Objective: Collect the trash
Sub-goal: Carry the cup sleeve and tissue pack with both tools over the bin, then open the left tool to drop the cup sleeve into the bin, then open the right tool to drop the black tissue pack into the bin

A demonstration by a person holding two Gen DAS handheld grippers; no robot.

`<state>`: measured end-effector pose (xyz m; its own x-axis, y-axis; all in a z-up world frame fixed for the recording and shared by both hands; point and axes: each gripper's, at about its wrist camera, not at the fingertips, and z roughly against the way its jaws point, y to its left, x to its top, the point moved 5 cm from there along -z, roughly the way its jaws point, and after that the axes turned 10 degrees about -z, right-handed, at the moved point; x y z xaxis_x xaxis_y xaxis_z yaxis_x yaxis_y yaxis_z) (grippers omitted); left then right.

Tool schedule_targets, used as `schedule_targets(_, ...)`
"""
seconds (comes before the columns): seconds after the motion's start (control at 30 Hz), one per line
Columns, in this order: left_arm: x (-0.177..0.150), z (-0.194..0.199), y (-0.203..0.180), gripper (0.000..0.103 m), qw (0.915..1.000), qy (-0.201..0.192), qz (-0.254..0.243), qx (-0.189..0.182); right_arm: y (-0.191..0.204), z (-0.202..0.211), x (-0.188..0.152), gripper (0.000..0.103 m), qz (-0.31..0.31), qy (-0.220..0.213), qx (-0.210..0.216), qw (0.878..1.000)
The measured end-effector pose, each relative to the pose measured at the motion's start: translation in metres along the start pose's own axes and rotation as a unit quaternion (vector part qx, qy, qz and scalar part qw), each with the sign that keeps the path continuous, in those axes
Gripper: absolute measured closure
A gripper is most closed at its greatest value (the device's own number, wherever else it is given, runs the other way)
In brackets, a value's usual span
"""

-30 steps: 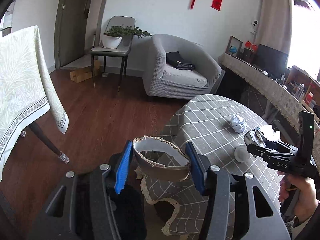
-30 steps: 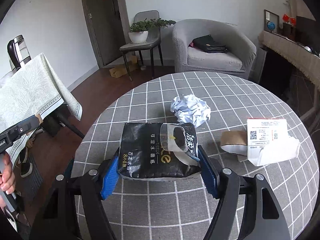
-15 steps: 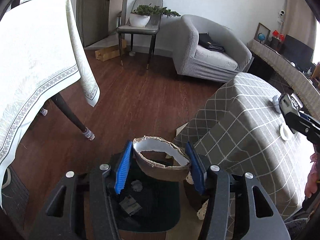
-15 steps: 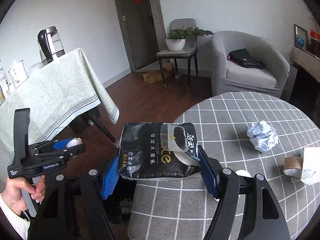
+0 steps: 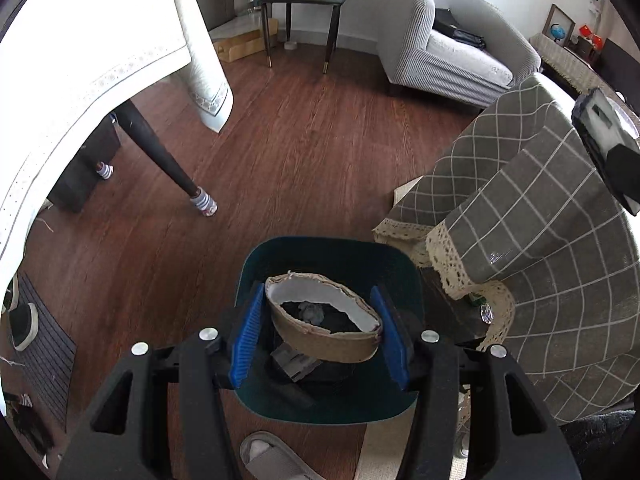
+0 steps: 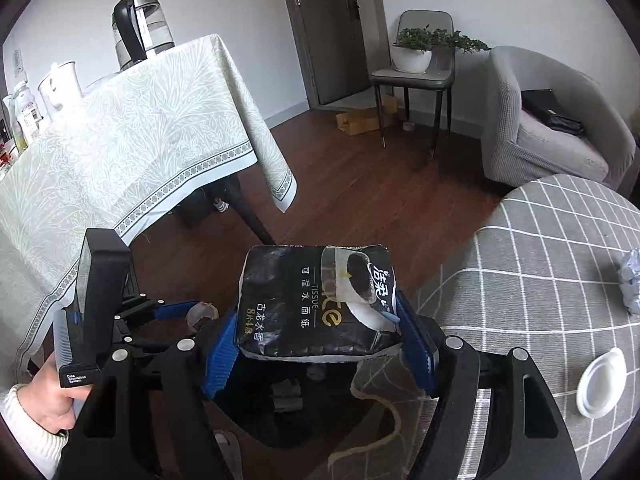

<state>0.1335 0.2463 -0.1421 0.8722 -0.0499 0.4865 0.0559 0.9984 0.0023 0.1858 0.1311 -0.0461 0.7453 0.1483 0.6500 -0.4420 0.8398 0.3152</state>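
My left gripper (image 5: pixel 320 330) is shut on a torn brown paper cup (image 5: pixel 324 346) with a white lining, held right over the open dark green bin (image 5: pixel 328 256) on the floor. Scraps lie inside the bin. My right gripper (image 6: pixel 320 336) is shut on a black tissue pack (image 6: pixel 316 300) and hangs above the same bin (image 6: pixel 256 420), beside the edge of the round checked table (image 6: pixel 540 280). The left gripper (image 6: pixel 188 312) with its cup shows at the lower left of the right wrist view, held by a hand (image 6: pixel 44 400).
A crumpled paper ball (image 6: pixel 630 284) and a white lid (image 6: pixel 600 384) lie on the checked table. A pale-clothed table (image 6: pixel 120 140) with a kettle (image 6: pixel 138 28) stands left, its leg (image 5: pixel 160 152) near the bin. A slipper (image 5: pixel 272 460) lies by the bin; armchair (image 5: pixel 448 56) and chair (image 5: pixel 300 0) behind.
Both grippers swung left off the checked table toward the floor. The left one dropped and tilted down until its cup sits over the bin; the right one carried the tissue pack to the table's edge.
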Motion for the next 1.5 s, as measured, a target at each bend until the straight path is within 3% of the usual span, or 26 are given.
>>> schedule_targets(0.37, -0.042, -0.041, 0.022, 0.046, 0.9964, 0.083, -0.010, -0.010, 0.036, -0.039, -0.012, 0.031, 0.007, 0.044, 0.024, 0.999)
schedule_targets(0.5, -0.052, -0.047, 0.022, 0.038, 0.9946, 0.100, -0.019, -0.023, 0.043, -0.049, -0.013, 0.031, 0.009, 0.052, 0.023, 0.998)
schedule_targets(0.87, -0.053, -0.035, 0.033, 0.029, 0.9970, 0.073, -0.016, -0.019, 0.047, -0.082, -0.019, 0.031, 0.009, 0.082, 0.008, 0.997)
schedule_targets(1.2, -0.031, 0.003, 0.044, 0.028, 0.9998, 0.009, 0.001, -0.018, 0.039, -0.121, -0.042, 0.031, 0.019, 0.129, -0.025, 0.991)
schedule_targets(1.33, -0.021, 0.017, 0.047, 0.029, 0.9996, -0.017, 0.010, -0.022, 0.036, -0.137, -0.053, 0.031, 0.019, 0.150, -0.032, 0.988)
schedule_targets(1.5, -0.010, 0.032, 0.048, 0.039, 0.9987, -0.040, 0.016, -0.026, 0.040, -0.145, -0.065, 0.031, 0.030, 0.168, -0.034, 0.985)
